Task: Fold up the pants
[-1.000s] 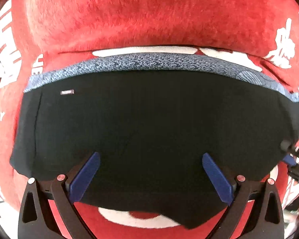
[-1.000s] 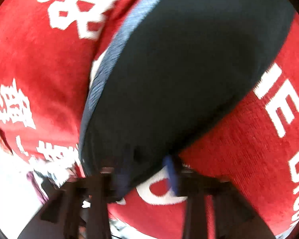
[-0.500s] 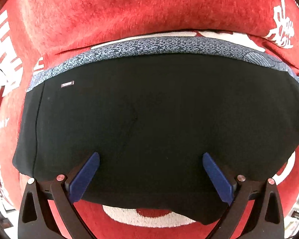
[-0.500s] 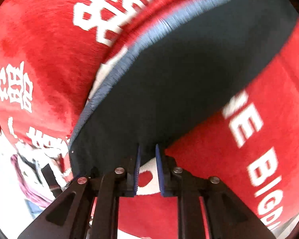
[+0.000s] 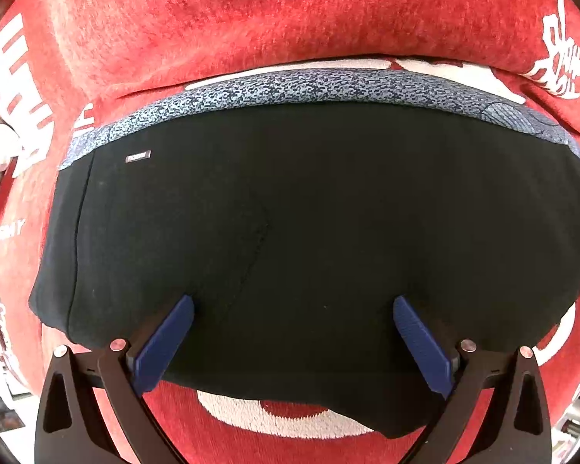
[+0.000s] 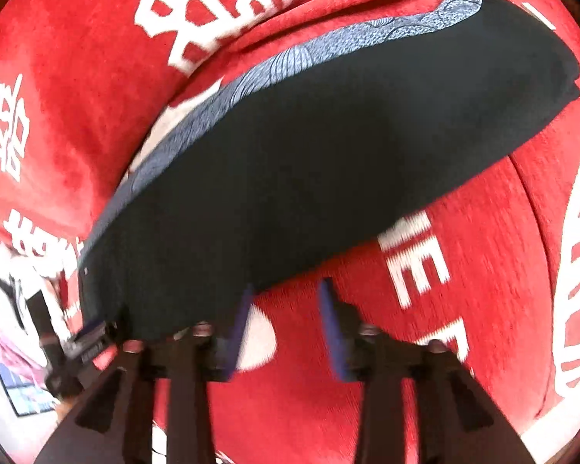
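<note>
The pants [image 5: 313, 232] are laid folded compactly on the red blanket [image 5: 290, 19]; both the left gripper [image 5: 292, 309] and the right gripper [image 6: 286, 290] are seen spread apart, nothing grasped, so folding appears finished.

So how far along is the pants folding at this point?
Mostly done, it seems. The black pants lie folded into a compact block on the red blanket, patterned waistband along the far edge. Nothing is in hand: the left gripper and right gripper are both open. Perhaps only a last tidy remains.
</note>
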The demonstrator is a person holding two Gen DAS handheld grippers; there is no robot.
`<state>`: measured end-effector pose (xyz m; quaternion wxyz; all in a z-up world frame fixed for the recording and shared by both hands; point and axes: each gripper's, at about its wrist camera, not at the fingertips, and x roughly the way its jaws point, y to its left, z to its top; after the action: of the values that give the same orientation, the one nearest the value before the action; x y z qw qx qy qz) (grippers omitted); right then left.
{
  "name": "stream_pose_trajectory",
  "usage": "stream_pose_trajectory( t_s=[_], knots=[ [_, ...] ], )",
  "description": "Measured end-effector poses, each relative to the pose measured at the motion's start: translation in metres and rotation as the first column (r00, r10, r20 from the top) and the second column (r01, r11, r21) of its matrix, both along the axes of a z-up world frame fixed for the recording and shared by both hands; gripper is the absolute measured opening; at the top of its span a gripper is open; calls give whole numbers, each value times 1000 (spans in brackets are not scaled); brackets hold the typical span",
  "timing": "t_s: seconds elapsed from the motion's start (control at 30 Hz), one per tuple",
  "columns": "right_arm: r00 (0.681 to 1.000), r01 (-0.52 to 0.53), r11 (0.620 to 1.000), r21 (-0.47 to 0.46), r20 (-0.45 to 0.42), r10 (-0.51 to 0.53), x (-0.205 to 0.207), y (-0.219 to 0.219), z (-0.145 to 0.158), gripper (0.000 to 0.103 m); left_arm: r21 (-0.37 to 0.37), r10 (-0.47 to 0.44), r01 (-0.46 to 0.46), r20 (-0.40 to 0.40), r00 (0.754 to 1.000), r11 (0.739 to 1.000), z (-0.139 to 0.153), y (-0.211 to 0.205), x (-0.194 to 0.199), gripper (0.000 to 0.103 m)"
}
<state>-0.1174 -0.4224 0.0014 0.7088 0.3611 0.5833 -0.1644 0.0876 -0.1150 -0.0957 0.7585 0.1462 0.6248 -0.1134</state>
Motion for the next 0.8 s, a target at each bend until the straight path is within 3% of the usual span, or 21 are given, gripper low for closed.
stream_pose_trajectory(
  t_s=[0.2,0.47,0.63,0.8],
  knots=[
    [1000,21,997,68,-25,-19,-40,-8,-13,45,34,-1,1,12,1000,999,3,-7,-3,103],
    [999,32,996,87,-32,-29,-57,-8,-16,45,69,-4,3,21,1000,998,6,-14,-4,103],
    [999,33,995,99,-31,-30,-60,-10,-14,46,134,-9,6,26,1000,991,17,-29,-9,103],
    [998,56,992,116,-34,-52,-68,-15,-13,46,109,-22,22,2,1000,994,29,-47,-18,103]
  ],
)
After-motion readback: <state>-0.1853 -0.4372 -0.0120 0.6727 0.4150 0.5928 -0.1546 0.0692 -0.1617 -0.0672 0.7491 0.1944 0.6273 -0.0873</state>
